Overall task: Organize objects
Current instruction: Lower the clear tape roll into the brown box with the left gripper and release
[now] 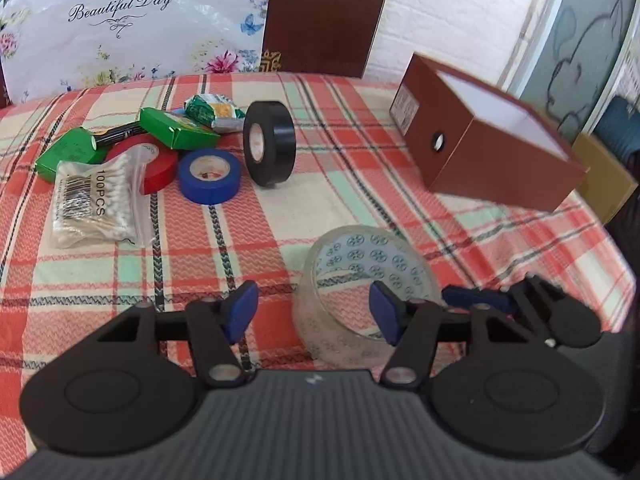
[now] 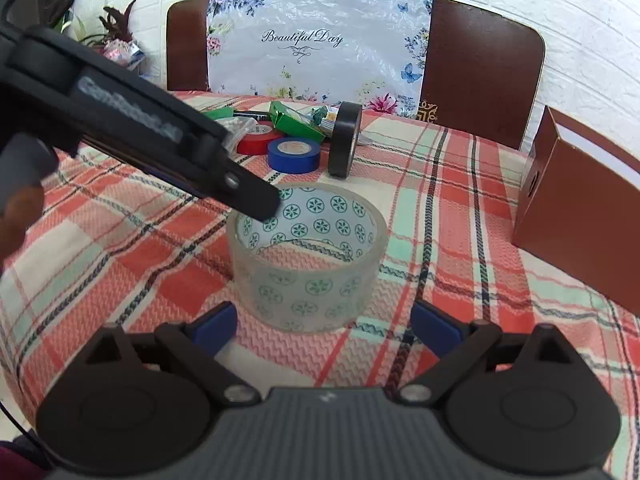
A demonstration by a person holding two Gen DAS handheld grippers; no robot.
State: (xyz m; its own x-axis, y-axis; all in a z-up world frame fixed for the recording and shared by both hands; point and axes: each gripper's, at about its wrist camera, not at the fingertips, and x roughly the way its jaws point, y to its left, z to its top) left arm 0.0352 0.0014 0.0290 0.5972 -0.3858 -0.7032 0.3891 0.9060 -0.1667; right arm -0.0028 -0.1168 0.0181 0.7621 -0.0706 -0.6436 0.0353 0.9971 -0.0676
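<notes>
A clear tape roll with green star prints lies flat on the plaid tablecloth. My left gripper is open; its right finger sits inside the roll's ring, its left finger outside. In the right wrist view the roll lies just ahead of my open right gripper, and the left gripper's finger reaches over the roll's rim. Further back lie a black tape roll on edge, a blue roll, a red roll, green boxes and a cotton swab bag.
An open brown box stands at the right of the table, also in the right wrist view. Brown chairs and a floral "Beautiful Day" bag stand behind the table. A marker and a snack packet lie in the pile.
</notes>
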